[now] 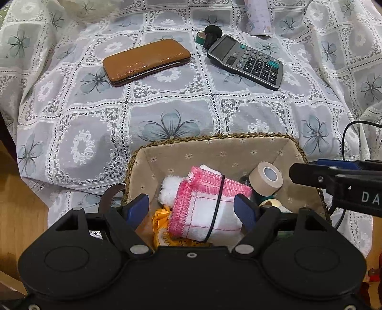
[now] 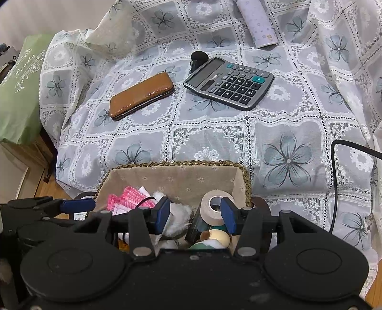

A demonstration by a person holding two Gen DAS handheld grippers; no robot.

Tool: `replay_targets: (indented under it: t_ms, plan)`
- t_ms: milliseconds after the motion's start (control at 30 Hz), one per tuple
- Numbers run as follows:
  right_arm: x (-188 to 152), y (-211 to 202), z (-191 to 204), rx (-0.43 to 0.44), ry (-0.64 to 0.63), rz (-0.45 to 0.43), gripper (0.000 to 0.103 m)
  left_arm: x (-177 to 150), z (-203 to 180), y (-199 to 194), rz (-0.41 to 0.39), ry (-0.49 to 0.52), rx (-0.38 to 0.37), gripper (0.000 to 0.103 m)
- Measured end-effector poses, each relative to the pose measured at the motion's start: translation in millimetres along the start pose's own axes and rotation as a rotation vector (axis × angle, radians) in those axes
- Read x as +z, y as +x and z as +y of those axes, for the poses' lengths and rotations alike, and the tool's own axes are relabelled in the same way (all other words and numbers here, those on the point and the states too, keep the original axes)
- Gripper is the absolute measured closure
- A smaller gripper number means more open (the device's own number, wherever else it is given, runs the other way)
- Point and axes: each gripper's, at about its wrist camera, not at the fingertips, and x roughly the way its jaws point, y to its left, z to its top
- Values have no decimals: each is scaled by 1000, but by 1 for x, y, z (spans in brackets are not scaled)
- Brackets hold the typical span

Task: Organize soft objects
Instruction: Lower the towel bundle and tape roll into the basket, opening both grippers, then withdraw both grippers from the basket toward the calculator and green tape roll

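Observation:
A woven basket (image 1: pixel 214 137) with beige lining stands at the near edge of the lace cloth; it also shows in the right wrist view (image 2: pixel 176 164). Inside lie a folded pink-edged white cloth (image 1: pixel 205 209) bound by a black band, a white fluffy toy (image 1: pixel 169 188), a yellow soft item (image 1: pixel 158 221) and a beige tape roll (image 1: pixel 266 178). My left gripper (image 1: pixel 192 211) is open, its fingers on either side of the cloth, over the basket. My right gripper (image 2: pixel 194 215) is open and empty above the basket, near the tape roll (image 2: pixel 214 206) and fluffy toy (image 2: pixel 177 215).
On the cloth beyond the basket lie a brown wallet (image 1: pixel 146 62), a grey calculator (image 1: pixel 246 62), a black knob (image 1: pixel 211 35) and a patterned paper roll (image 1: pixel 259 16). A green bag (image 2: pixel 19 90) stands at the left. A black cable (image 2: pixel 336 181) runs at the right.

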Motion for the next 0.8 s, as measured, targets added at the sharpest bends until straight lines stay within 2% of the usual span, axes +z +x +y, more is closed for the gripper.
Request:
replay_targets:
  t_ms: [500, 800]
  plan:
    - [3, 0, -5, -16, 22, -31, 55, 12, 3, -8, -64, -9, 65, 29]
    - [28, 3, -11, -44, 19, -100, 55, 37, 10, -7, -142, -8, 115, 29]
